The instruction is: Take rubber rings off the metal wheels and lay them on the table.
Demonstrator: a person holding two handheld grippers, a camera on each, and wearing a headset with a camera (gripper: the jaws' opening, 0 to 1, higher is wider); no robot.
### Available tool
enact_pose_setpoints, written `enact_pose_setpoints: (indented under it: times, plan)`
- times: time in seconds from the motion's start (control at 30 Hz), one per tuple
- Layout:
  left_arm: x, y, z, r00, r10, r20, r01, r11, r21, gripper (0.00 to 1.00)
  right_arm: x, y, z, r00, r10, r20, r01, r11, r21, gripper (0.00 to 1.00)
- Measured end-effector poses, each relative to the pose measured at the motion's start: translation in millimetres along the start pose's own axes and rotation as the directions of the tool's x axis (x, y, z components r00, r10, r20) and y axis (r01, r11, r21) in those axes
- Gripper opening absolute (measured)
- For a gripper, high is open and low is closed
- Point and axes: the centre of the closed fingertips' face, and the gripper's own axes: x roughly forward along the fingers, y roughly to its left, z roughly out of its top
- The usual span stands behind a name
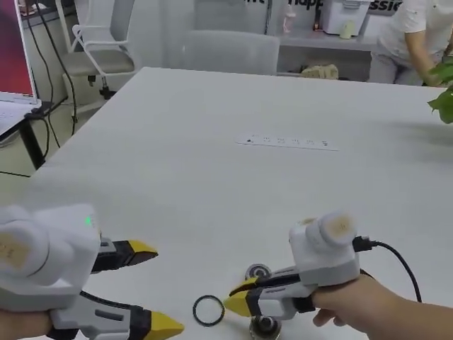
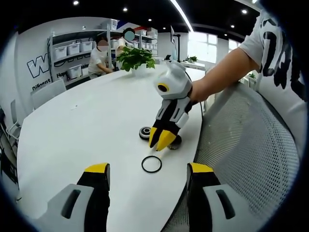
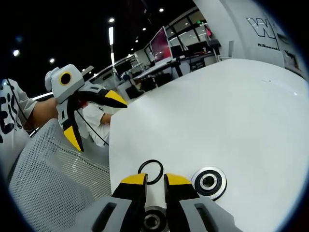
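Observation:
A loose black rubber ring [image 1: 209, 310] lies flat on the white table near its front edge. Just right of it my right gripper [image 1: 237, 299] hovers low, jaws shut with nothing between them. One metal wheel [image 1: 258, 272] lies behind its tips and a second wheel [image 1: 265, 326] sits under its jaws. My left gripper [image 1: 154, 287] is wide open at the left, pointing at the ring. In the left gripper view the ring [image 2: 151, 164] lies ahead of my open jaws, with the right gripper [image 2: 161, 139] beyond it. The right gripper view has the ring [image 3: 150, 171] just past my tips and a wheel [image 3: 208, 182] to the right.
The white table [image 1: 212, 177] stretches far ahead, with a flush power strip [image 1: 287, 142] in its middle. A mesh chair [image 2: 241, 145] stands at the near edge. A potted plant [image 1: 444, 92] and a person [image 1: 414, 35] are at the far right.

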Motion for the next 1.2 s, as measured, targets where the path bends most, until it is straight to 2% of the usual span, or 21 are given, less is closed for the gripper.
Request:
enact_pose_setpoints:
  times: [0.3,0.4,0.67,0.87,1.2]
  plan:
    - [5.5,1.9,4.5,1.0000,-0.008,-0.002,0.008,1.000,0.010,0.62,-14.6,1.7,11.1,0.9990,0.000,0.045,0.000,1.000,0.003,0.13]
    - [10.8,3.8,10.9,0.9999,-0.016,0.004,0.016,1.000,0.019,0.62,-24.6,1.4,16.3,0.9973,-0.006,0.073,0.006,1.000,0.005,0.14]
    - [17.9,5.9,20.4,0.9996,-0.022,0.016,0.022,0.999,0.024,0.61,-38.8,-2.6,21.0,0.9948,-0.028,0.098,0.027,1.000,0.006,0.15]
    - [24.7,8.2,25.7,0.9994,-0.027,0.021,0.027,0.999,0.021,0.61,-50.3,-12.0,22.3,0.9918,-0.056,0.115,0.055,0.998,0.008,0.16]
    - [32.3,12.6,25.3,0.9993,-0.037,0.002,0.037,0.999,0.028,0.61,-68.7,-29.4,19.0,0.9842,-0.115,0.135,0.113,0.993,0.022,0.18]
